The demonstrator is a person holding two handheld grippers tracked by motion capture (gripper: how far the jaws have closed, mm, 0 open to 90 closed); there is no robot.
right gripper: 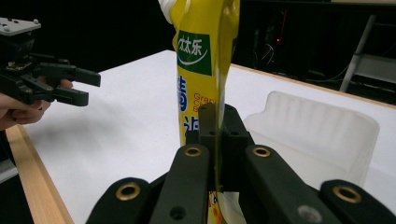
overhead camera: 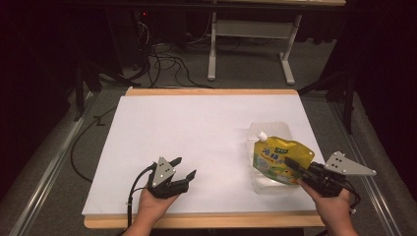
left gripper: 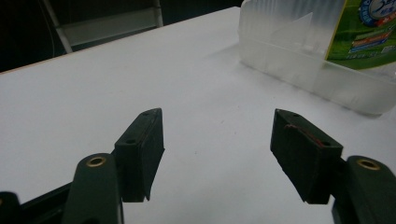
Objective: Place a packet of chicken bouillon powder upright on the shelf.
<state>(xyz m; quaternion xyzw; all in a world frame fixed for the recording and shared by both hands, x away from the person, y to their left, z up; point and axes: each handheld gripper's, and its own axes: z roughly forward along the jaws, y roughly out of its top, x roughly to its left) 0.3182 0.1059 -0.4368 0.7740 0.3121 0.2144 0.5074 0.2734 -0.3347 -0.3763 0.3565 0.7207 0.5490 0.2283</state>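
Note:
A yellow spouted pouch with a green label and a white cap hangs upright over a clear plastic tub at the table's right. My right gripper is shut on the pouch's lower edge; in the right gripper view its jaws pinch the pouch in front of the tub. My left gripper hovers near the front left, open with nothing between its pads. The left gripper view shows the tub and part of the pouch at top right.
A white sheet covers the wooden table, whose front edge shows bare wood. Behind the table stand a white desk frame and loose cables on the grey floor. The other hand's gripper is at left in the right gripper view.

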